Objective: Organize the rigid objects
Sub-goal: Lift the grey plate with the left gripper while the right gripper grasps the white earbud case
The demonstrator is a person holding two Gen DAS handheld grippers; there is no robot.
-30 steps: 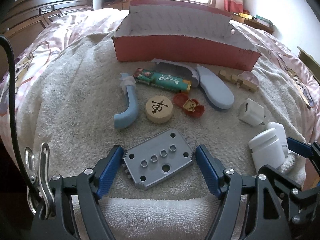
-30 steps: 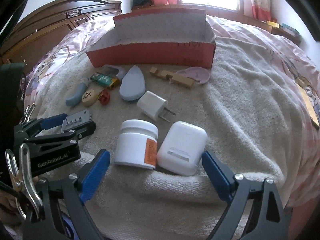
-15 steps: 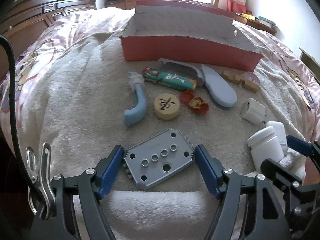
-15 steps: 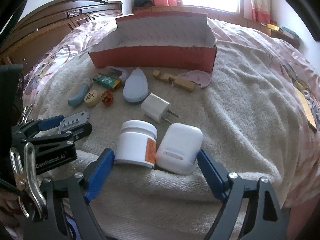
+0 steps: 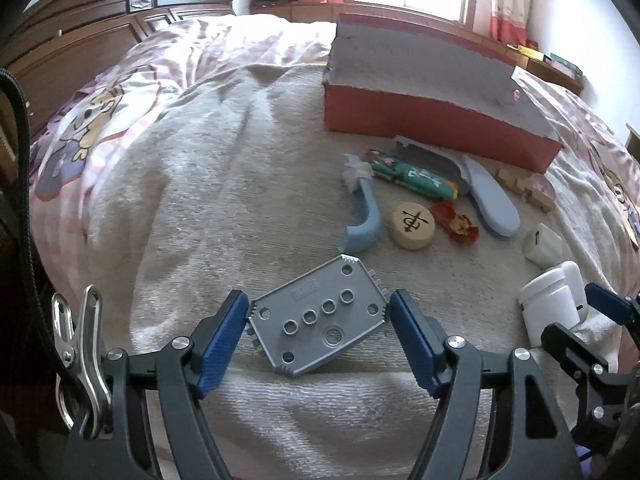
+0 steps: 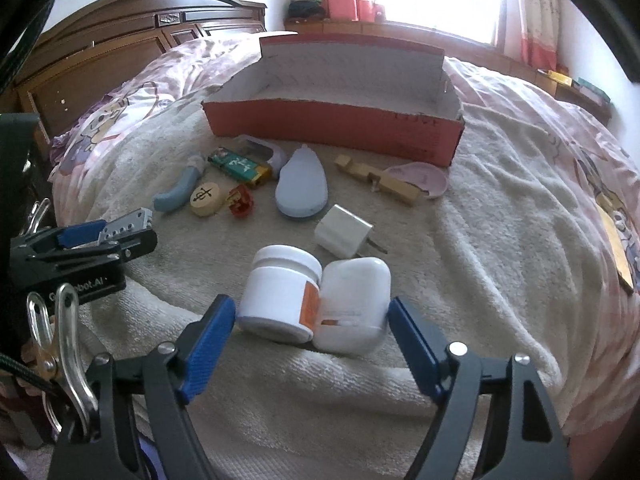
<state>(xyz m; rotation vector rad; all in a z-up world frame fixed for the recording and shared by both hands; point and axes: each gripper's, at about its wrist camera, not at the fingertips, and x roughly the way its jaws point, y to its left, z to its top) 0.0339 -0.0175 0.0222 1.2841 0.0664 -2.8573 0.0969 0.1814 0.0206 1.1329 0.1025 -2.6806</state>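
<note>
Left gripper [image 5: 318, 330]: pads pinched the grey perforated plate [image 5: 320, 318] by its two short ends; plate sat near the towel's [image 5: 224, 216] near edge, tilted, one corner toward the box.
Right gripper [image 6: 310, 330]: jaws had just been closing, with the white jar [image 6: 280, 296] and the white case [image 6: 354, 306] side by side between them; right pad touched the case, left pad stood just beside the jar, contact could not be told.
Red box [image 6: 332, 124]: open, at the towel's far edge, inside looked bare.
Between grippers and box: blue curved handle [image 6: 178, 190], round wooden game piece [image 6: 205, 199], small red figure [image 6: 241, 205], green printed lighter [image 6: 240, 166], pale blue oval case [image 6: 302, 186], white plug adapter [image 6: 344, 236], wooden block pieces [image 6: 380, 180], pink oval dish [image 6: 418, 178].
In the way: adapter lay just beyond the jar and case; game piece and blue handle lay just beyond the plate.
Surroundings: towel over a pink printed bedspread [image 5: 120, 92]; dark wooden headboard [image 5: 108, 24] at left.
</note>
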